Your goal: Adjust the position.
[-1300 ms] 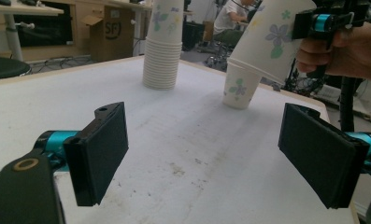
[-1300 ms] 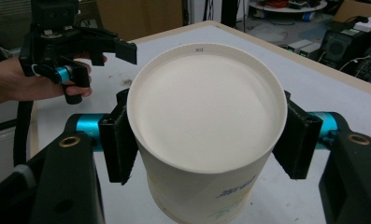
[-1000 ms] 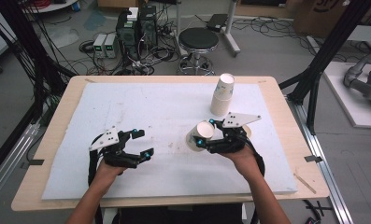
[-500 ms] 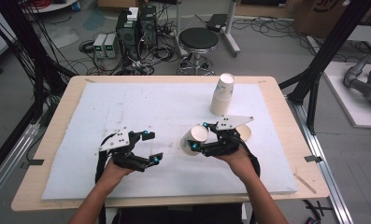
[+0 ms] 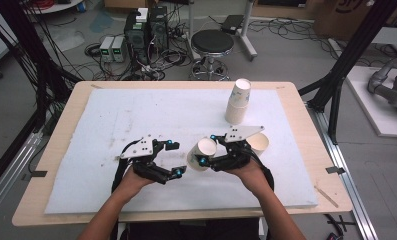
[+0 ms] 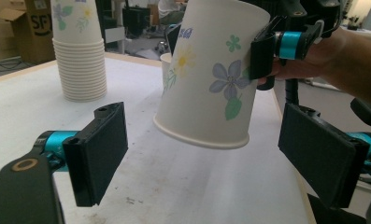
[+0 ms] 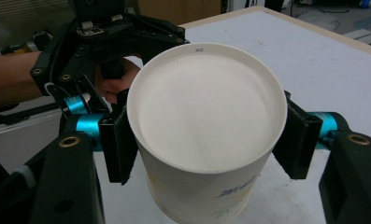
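Note:
A white paper cup with a flower print hangs tilted above the mat, and my right gripper is shut on it. In the right gripper view the cup turns a round white end to the camera, clamped between both jaws of the right gripper. My left gripper stands open just left of the cup. In the left gripper view the cup hangs just beyond the spread jaws of the left gripper, which do not touch it. A right gripper finger presses the cup's side.
A tall stack of upturned flowered cups stands at the back right of the white mat and appears in the left gripper view as the stack. A single upright cup stands just behind my right gripper.
My right gripper has carried the cup to the left and toward the person. My left gripper has moved right, so its open jaws now stand close to the cup.

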A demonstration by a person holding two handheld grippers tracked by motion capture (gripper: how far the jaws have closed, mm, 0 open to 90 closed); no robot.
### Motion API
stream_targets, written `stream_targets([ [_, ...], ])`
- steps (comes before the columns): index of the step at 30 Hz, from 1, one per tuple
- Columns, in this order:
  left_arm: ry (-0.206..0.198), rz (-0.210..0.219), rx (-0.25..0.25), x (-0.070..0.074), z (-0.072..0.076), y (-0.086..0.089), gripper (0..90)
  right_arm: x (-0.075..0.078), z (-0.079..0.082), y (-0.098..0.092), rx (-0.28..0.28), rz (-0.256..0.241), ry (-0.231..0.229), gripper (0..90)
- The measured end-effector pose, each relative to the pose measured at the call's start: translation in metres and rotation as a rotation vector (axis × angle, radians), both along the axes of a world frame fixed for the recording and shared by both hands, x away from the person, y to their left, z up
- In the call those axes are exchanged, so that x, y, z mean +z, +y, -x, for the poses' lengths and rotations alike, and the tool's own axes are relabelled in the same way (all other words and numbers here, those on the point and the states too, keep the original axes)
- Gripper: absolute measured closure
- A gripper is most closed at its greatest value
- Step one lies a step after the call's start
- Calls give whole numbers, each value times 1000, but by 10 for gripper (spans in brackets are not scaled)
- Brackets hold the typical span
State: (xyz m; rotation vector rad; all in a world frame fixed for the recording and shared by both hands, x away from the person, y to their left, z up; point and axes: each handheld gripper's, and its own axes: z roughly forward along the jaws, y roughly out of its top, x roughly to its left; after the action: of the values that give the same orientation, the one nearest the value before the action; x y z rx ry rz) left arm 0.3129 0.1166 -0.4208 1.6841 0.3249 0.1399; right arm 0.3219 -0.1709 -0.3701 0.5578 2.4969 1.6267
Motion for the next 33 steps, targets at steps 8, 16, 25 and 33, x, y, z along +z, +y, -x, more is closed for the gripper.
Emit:
stream_targets([
  [8,-9,-28,-41,2,-2,-13,157,0,2,8,36,2,6,339],
  [16,-1,-41,-65,0,-4,-18,160,1,4,11,56,6,15,339],
  [25,-3,-51,-90,-2,-5,-20,203,2,5,16,78,-4,12,340],
  [33,-28,-72,-109,-1,-3,-20,284,0,4,17,86,-21,34,339],
])
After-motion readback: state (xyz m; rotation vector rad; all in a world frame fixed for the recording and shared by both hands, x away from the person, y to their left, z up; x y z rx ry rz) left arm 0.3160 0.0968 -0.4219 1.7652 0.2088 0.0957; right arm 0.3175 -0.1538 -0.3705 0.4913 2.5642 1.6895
